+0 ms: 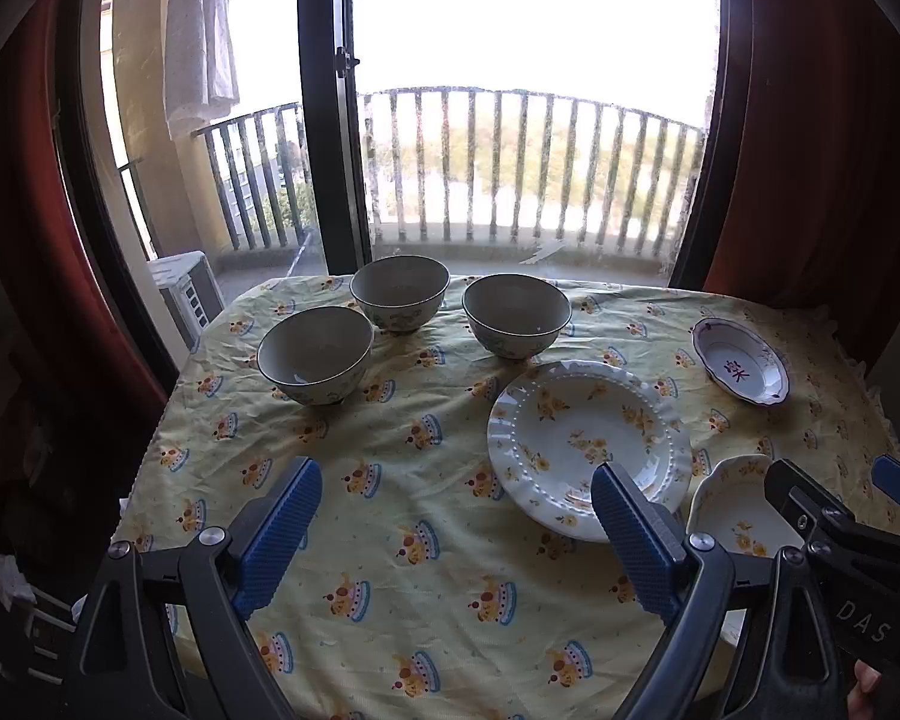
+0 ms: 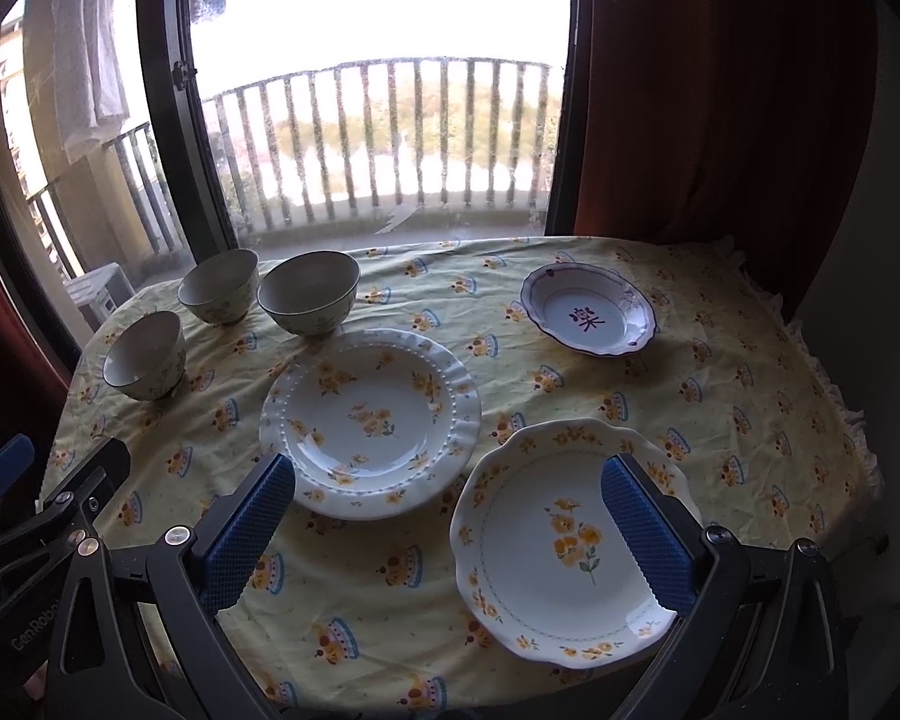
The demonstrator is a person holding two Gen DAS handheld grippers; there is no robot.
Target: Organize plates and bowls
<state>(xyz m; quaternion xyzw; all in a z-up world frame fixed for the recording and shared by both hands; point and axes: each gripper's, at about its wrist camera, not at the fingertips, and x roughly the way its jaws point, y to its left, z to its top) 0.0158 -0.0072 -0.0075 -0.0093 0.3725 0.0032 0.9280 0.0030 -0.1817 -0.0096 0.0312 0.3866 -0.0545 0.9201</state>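
Three bowls [image 1: 399, 293] and three plates [image 2: 371, 421] are spread singly across the cloth-covered counter [image 1: 426, 546]. Left hand-held gripper [image 1: 456, 531] and right hand-held gripper [image 2: 447, 531] are held above it, jaws apart, empty.

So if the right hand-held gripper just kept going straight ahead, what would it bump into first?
Probably the beaded-rim plate, which lies just ahead between the open right hand-held gripper's fingers. The scalloped plate sits beside it, under the right finger. Depth is hard to judge here.
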